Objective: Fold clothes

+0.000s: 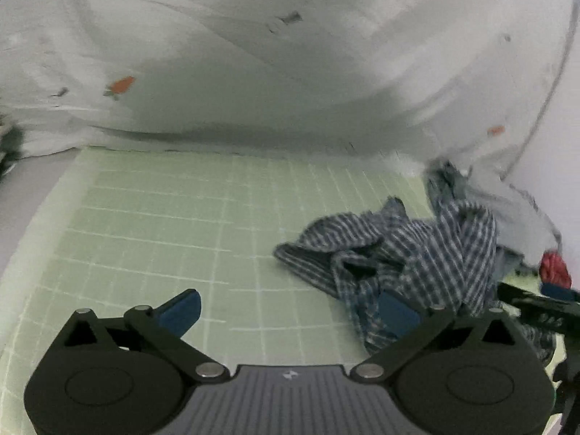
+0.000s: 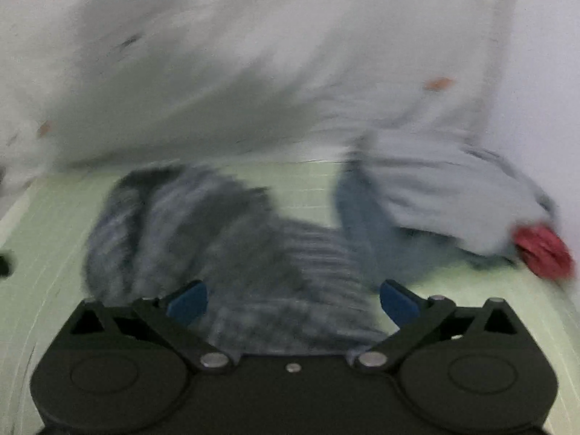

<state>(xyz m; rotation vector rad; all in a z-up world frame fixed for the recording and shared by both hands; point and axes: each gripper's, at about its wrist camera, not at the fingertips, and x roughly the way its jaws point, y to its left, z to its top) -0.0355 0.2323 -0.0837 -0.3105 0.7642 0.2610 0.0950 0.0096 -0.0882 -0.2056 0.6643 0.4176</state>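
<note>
A crumpled blue-and-white checked garment (image 1: 409,253) lies on the green grid mat (image 1: 163,224), right of centre in the left wrist view. My left gripper (image 1: 290,313) hangs over the mat with its blue pads wide apart and nothing between them; its right pad is at the garment's near edge. The right wrist view is blurred: the same checked garment (image 2: 224,239) lies in a heap just beyond my right gripper (image 2: 293,302), which is open, with cloth showing below the gap but not pinched. The other gripper's black frame (image 1: 536,306) shows at the right edge.
A white sheet with small orange prints (image 1: 290,72) hangs along the far side of the mat. A pale blue garment (image 2: 435,195) and a red cloth item (image 2: 543,250) lie at the right. Grey surface (image 1: 32,181) borders the mat on the left.
</note>
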